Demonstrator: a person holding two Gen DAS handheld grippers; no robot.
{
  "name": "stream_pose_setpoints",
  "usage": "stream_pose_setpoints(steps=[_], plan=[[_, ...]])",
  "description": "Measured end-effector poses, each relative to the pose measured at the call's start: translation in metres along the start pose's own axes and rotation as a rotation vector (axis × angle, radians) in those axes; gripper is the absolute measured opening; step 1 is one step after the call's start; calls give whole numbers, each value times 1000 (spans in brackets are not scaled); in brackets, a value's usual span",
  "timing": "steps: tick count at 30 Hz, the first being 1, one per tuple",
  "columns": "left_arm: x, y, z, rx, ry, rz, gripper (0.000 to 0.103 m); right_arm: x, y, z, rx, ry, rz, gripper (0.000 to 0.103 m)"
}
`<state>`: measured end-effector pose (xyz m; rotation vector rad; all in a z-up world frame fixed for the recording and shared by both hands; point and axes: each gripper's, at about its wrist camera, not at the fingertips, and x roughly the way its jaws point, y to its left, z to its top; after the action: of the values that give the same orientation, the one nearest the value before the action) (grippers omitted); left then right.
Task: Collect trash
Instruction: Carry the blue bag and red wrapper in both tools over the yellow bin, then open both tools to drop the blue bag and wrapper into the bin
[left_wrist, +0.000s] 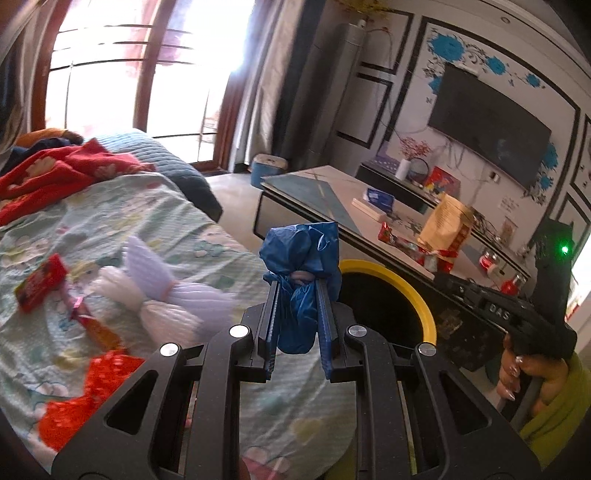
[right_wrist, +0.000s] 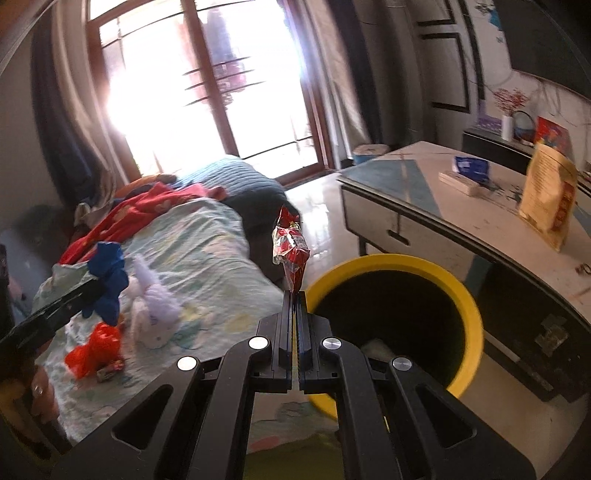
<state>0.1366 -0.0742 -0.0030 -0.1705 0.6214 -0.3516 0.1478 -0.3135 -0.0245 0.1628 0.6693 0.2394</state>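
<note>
Blue crumpled plastic bag (left_wrist: 299, 280) clamped in left gripper (left_wrist: 298, 291), near yellow-rimmed black bin (left_wrist: 424, 295); right gripper (right_wrist: 295, 295) pinched together on red foil wrapper (right_wrist: 291, 254) just beside bin rim. Both likely light, soft, crinkly, may slip; grab bunched middle. More wrappers on floral bedsheet (left_wrist: 184, 221)

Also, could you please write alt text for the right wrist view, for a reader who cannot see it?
The right tool, shut on a crinkled red foil wrapper, holds it up beside the rim of a yellow-rimmed black bin. To the left, a bed carries a red bag and white plush toy; the left tool grips a blue bag.
</note>
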Motion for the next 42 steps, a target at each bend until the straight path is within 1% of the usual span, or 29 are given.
stream_pose_setpoints(steps=[3,5,11,16,21,32,42], plan=[[13,-11,-3,21,23,-25,13,1,-6,-1,-25,-9,-67,2],[21,-19,-4,36,37,-39,13,3,-11,-2,-30,-9,-94,2],[45,-38,-6,67,74,-83,13,13,-34,-6,31,30,-140,2],[67,-56,-6,99,98,-108,13,20,-55,-10,106,64,-154,2],[87,-69,-7,109,123,-126,13,25,-72,-15,169,92,-164,2],[125,-86,-16,116,197,-155,13,33,-96,-18,234,129,-181,2],[156,-95,-30,132,271,-164,13,42,-106,-24,268,170,-176,2]])
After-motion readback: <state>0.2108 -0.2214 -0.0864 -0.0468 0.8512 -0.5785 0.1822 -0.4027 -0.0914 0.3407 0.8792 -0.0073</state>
